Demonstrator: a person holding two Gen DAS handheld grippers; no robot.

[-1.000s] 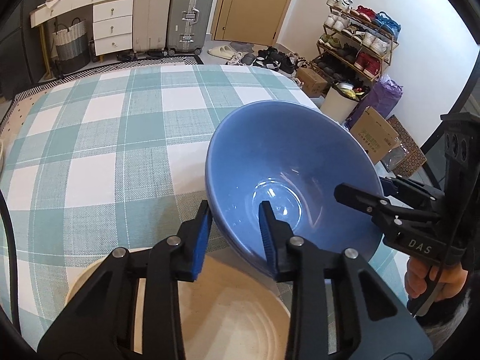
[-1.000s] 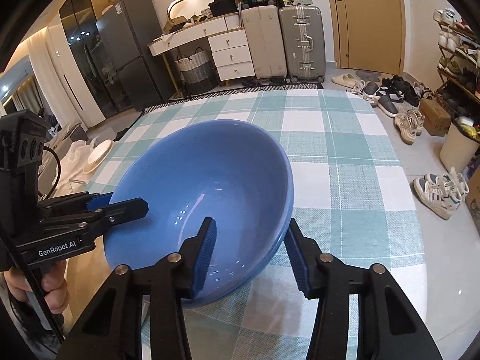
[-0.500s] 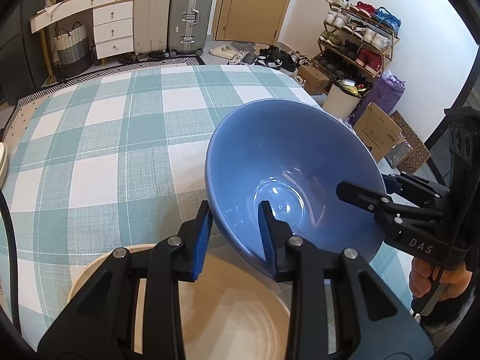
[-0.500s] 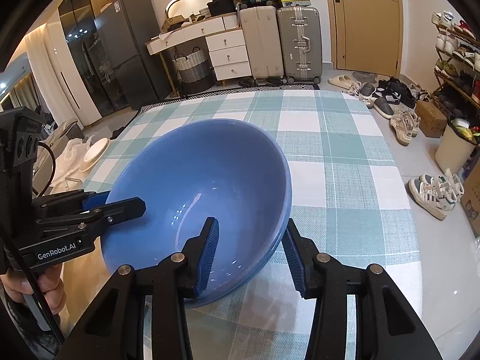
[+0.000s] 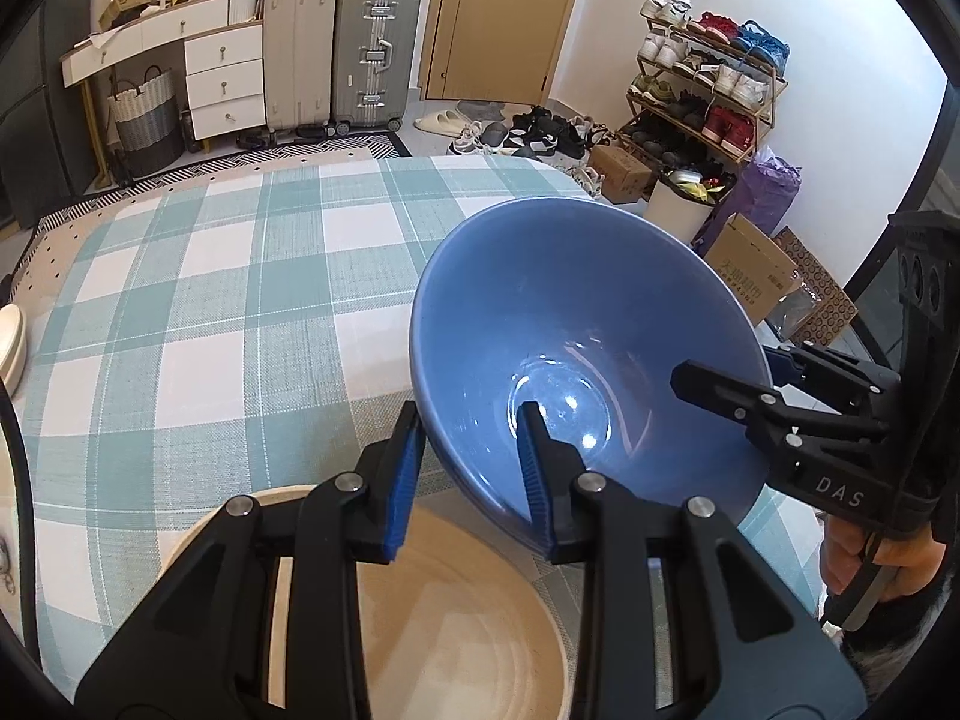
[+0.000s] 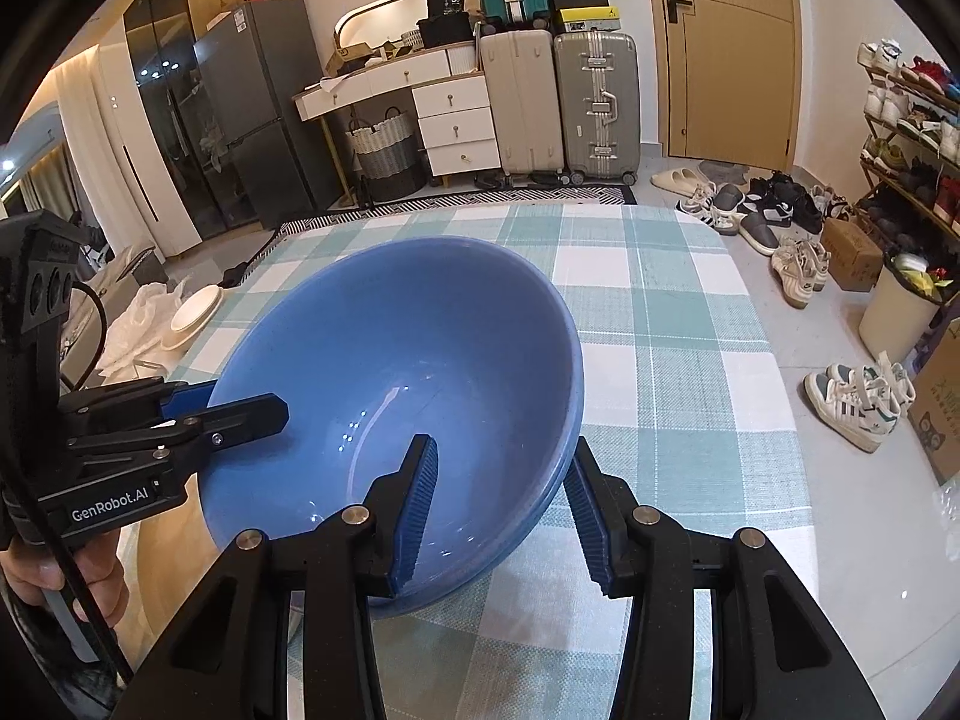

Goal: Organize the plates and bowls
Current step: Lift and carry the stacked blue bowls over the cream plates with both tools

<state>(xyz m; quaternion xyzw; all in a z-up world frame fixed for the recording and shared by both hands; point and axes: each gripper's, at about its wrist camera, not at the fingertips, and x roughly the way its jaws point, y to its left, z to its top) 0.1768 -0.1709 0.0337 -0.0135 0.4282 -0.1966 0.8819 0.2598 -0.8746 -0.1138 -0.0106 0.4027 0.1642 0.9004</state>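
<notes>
A large blue bowl (image 5: pixel 576 324) (image 6: pixel 396 360) hangs tilted above the checked table (image 5: pixel 210 330) (image 6: pixel 678 372), held from two sides. My left gripper (image 5: pixel 469 420) (image 6: pixel 234 399) is shut on its near rim, one finger inside and one outside. My right gripper (image 6: pixel 501 447) (image 5: pixel 744 369) is shut on the opposite rim in the same way. In the right wrist view the rim looks doubled, as if a second blue bowl were nested under it. A beige dish (image 5: pixel 450 630) lies on the cloth just below my left gripper.
A cream dish (image 5: pixel 12 342) (image 6: pixel 195 309) rests on white bags past the table's left edge. Bare checked cloth stretches away beyond the bowl. Suitcases, a drawer unit, a shoe rack, boxes and a bin stand on the floor around the table.
Both grippers and the blue bowl have risen slightly above the table. Both grips on the rim look the same.
</notes>
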